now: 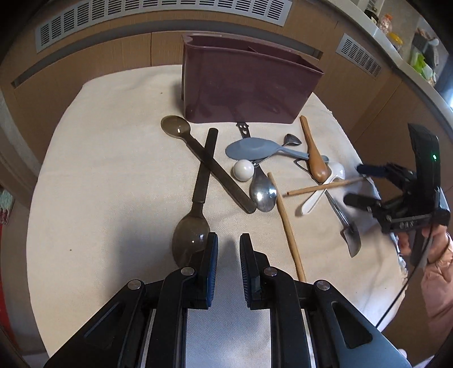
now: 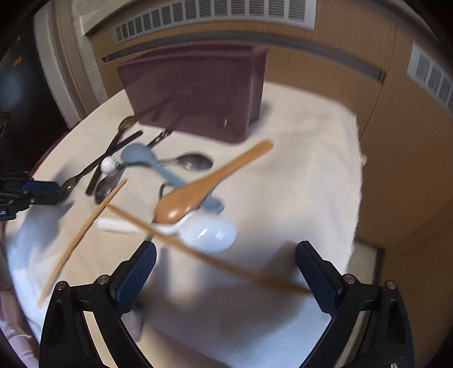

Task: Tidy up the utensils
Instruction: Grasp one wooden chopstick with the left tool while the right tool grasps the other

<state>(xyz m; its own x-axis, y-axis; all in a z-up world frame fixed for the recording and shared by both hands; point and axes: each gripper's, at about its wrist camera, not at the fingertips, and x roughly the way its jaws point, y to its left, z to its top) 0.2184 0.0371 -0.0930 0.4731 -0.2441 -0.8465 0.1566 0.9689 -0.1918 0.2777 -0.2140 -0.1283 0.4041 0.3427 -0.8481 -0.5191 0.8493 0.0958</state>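
Utensils lie scattered on a cream cloth (image 1: pixel 113 169) in front of a maroon utensil holder (image 1: pixel 243 85), which also shows in the right wrist view (image 2: pixel 195 93). My left gripper (image 1: pixel 228 240) is open with a narrow gap, empty, just right of a dark translucent spoon (image 1: pixel 192 232). A second dark spoon (image 1: pixel 181 130), a blue spoon (image 1: pixel 252 148), a metal spoon (image 1: pixel 263 192), a white ball (image 1: pixel 243 169), a wooden spoon (image 2: pixel 198 186), a white spoon (image 2: pixel 209 232) and two chopsticks (image 1: pixel 288 226) (image 2: pixel 181 243) lie around. My right gripper (image 2: pixel 226 257) is wide open over the slanting chopstick, empty.
Wood-panelled walls with white vent grilles (image 1: pixel 158 17) stand behind the table. A counter with bottles (image 1: pixel 396 34) runs at the far right. The cloth's right edge (image 2: pixel 359 175) drops off beside the panel. The right wrist view is motion-blurred.
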